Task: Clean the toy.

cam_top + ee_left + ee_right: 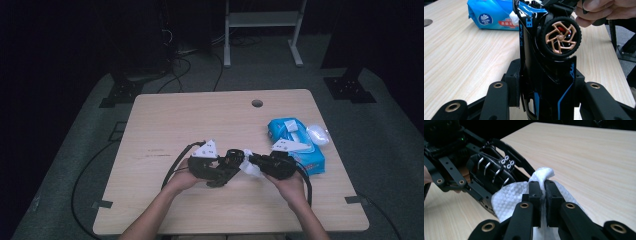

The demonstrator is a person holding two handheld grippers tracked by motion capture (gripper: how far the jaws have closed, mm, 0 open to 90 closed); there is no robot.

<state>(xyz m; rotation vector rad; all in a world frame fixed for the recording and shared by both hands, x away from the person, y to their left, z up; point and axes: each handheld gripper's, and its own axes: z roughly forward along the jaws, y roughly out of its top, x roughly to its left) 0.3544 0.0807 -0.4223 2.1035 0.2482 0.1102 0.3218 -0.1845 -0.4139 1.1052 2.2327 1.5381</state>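
Your left gripper (544, 95) clamps the toy car (546, 50) steady so your right gripper (542, 195), pinching a wipe (509, 197), can clean it.

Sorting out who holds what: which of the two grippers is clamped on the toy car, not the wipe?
The left gripper: its jaws squeeze the black-and-blue toy car, while the right gripper pinches the white wipe.

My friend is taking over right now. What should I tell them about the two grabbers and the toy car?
Left gripper: shut on the toy car, held above the table.
Right gripper: shut on a white wipe, pressed against the car.
The blue wipes pack lies on the table at the right.
Done: wipe pulled out, car picked up.
Left: probably finishing the wiping, then setting both down.
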